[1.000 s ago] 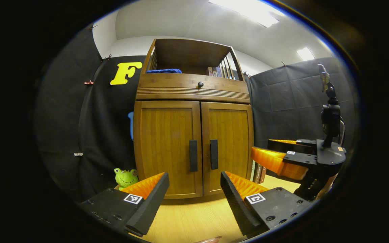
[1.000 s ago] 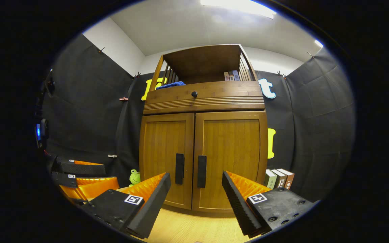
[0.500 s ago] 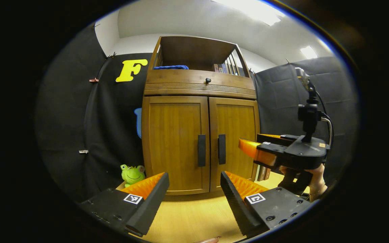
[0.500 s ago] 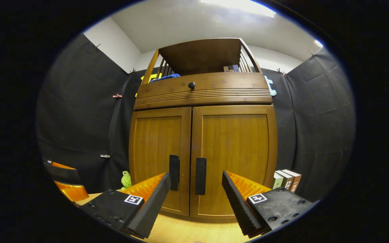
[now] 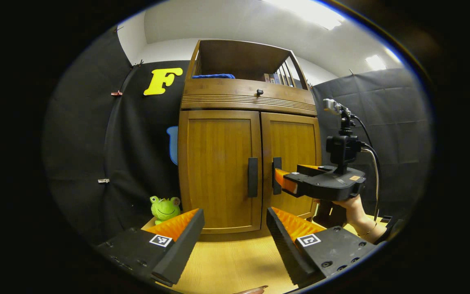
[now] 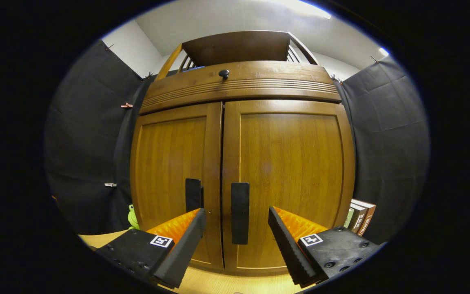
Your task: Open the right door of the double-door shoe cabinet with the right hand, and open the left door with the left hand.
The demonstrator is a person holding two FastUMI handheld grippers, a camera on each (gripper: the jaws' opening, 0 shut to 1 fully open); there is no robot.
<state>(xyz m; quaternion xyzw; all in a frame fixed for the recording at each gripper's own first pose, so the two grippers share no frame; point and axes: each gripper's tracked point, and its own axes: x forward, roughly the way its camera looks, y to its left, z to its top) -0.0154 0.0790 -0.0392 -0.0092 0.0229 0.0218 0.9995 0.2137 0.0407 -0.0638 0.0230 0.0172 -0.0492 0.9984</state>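
The wooden shoe cabinet stands ahead with both doors closed. In the left gripper view its left door and right door each carry a dark vertical handle at the middle seam. My left gripper is open and empty, well short of the left handle. My right gripper, held by a hand, has its fingertips at the right handle. In the right gripper view the right gripper is open, with the right handle standing in the gap between its fingers, untouched. The left handle is just beyond its left finger.
A green frog toy sits on the wooden surface left of the cabinet. Several books stand to the cabinet's right. Above the doors is a drawer with a round knob, and a blue cloth lies on the open shelf.
My right gripper has moved forward to the cabinet, bringing the right handle between its open fingers. The left gripper has turned slightly left and stayed back. Both doors remain closed.
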